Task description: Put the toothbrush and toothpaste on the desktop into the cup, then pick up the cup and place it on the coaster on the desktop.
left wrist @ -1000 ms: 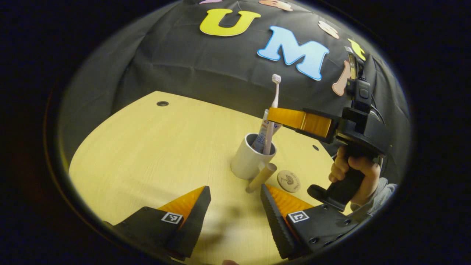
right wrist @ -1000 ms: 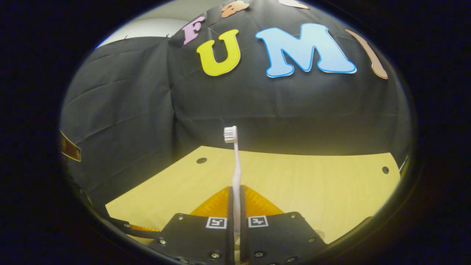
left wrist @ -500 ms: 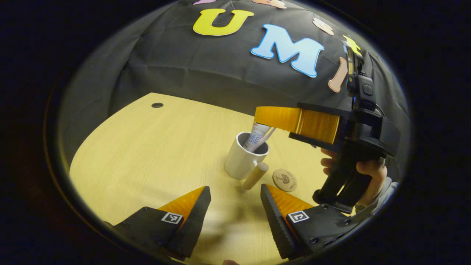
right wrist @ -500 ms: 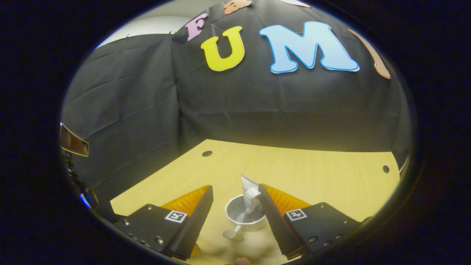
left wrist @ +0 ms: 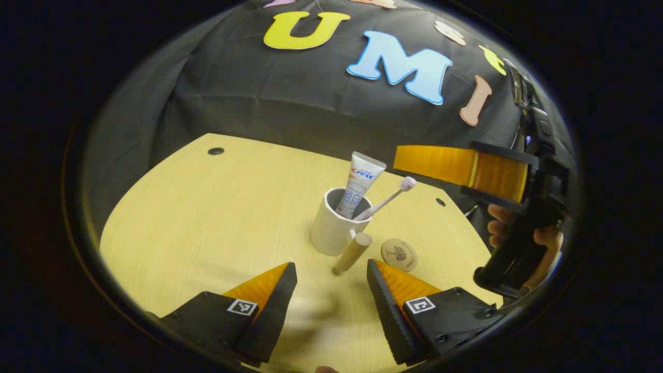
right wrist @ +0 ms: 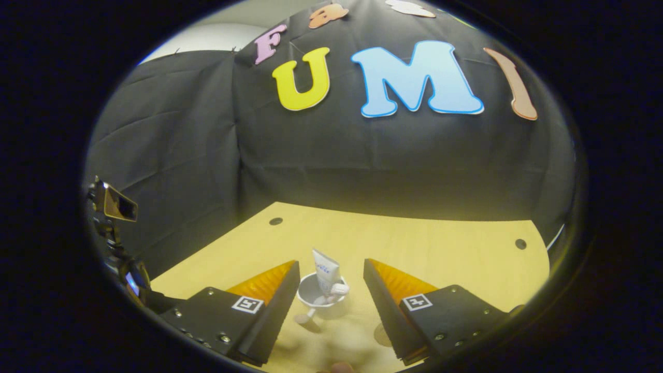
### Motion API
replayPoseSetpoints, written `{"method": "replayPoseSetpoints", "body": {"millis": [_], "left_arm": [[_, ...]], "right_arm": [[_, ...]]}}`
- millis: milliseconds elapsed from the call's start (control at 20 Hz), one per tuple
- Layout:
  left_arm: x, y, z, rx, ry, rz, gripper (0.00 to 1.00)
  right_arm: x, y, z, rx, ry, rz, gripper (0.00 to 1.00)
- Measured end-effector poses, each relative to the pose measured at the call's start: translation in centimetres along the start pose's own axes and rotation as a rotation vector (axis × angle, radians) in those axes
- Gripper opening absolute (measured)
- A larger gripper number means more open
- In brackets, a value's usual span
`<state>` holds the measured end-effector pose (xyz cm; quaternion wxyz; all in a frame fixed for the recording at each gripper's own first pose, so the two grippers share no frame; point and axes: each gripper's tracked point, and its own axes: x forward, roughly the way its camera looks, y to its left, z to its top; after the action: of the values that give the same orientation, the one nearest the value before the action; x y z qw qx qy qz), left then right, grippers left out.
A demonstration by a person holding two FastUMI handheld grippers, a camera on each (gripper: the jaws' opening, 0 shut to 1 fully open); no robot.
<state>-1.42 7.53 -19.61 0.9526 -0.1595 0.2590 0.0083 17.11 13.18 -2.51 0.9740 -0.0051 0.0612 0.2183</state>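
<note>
Standing upright near the middle of the desk (left wrist: 207, 207), the cup (left wrist: 331, 230) already carries the paste (left wrist: 358, 184) and the brush (left wrist: 386, 198), both leaning out over its rim toward the right, so what remains is the lift onto the coaster (left wrist: 399, 254), which lies flat just beside the cup. The cup looks like glazed ceramic: stiff, fairly heavy for its size, slick on the wall and liable to chip if set down hard. Its handle (left wrist: 352, 253), a straight pale peg, juts from the near side toward the left tool (left wrist: 331, 292); that peg seems the surest hold, being narrow and less slippery than the wall. The load is light but top-heavy, so the cup should stay level or the brush may tip out. The left tool sits low over the desk, jaws wide apart and holding nothing. The right tool (right wrist: 331, 290) hangs above the cup, jaws likewise spread and empty; seen from the left gripper view it is off to the right.
</note>
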Motion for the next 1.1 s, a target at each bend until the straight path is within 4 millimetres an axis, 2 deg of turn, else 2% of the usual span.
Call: {"method": "replayPoseSetpoints", "body": {"millis": [250,500,700,900,1100], "left_arm": [[1.3,-2.2,-0.4,-0.003,0.070,-0.009,0.88],[2.7,-3.6,-0.4,0.042,0.142,0.005,0.87],[4.4,-4.0,-1.6,-0.026,0.229,0.024,0.88],[6.4,-3.0,-1.8,-0.033,0.305,0.087,0.88],[7.5,-3.0,-1.1,-0.016,0.339,0.114,0.87]], "right_arm": [[-4.3,-2.5,1.6,0.032,-0.031,-0.060,0.82],[-9.0,-5.9,1.0,0.016,-0.026,-0.167,0.82],[-12.0,-8.3,0.1,0.018,-0.010,-0.236,0.82],[-13.7,-10.3,-1.2,0.026,0.024,-0.292,0.82],[-14.1,-11.3,-2.9,0.064,0.063,-0.289,0.82]]}}
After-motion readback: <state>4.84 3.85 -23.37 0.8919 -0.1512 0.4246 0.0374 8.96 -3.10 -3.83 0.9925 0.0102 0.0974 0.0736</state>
